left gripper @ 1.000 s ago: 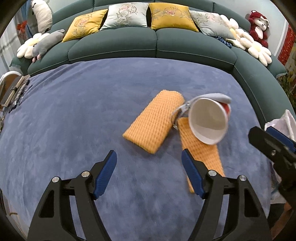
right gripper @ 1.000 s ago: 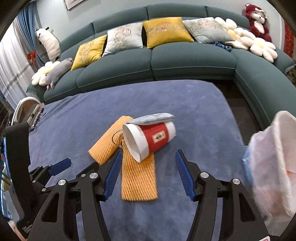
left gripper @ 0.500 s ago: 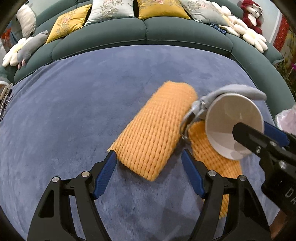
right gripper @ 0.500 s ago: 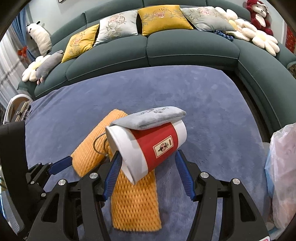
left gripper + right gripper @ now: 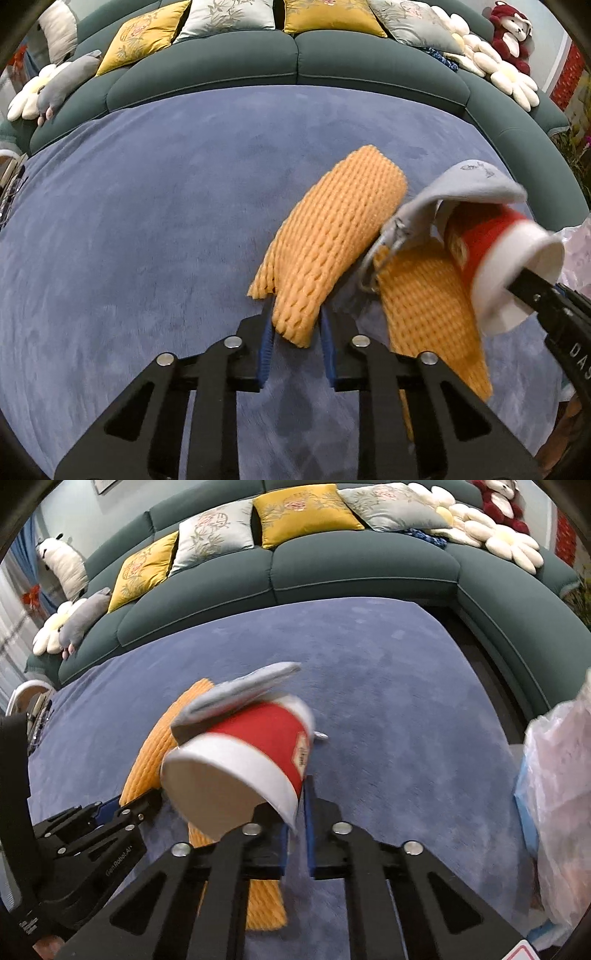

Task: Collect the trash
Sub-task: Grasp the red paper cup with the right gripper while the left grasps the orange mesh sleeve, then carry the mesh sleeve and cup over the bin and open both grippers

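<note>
left gripper (image 5: pixel 297 338) clamps orange foam net (image 5: pixel 332 236) | blue carpet (image 5: pixel 147 221)

Left wrist view: low over the blue carpet (image 5: pixel 147 221), facing the green sofa (image 5: pixel 295 62), close on the orange foam net (image 5: pixel 332 236). Right wrist view: same heading, set further right, paper cup (image 5: pixel 240 760) very near the lens. Both share sofa, carpet, cup, net; each catches the other gripper at its edge.

Open blue carpet (image 5: pixel 129 229) fills the left and centre of the left wrist frame up to the green sofa (image 5: pixel 295 62) along the top; a plastic bag (image 5: pixel 557 794) blocks the right edge of the right wrist frame.
</note>
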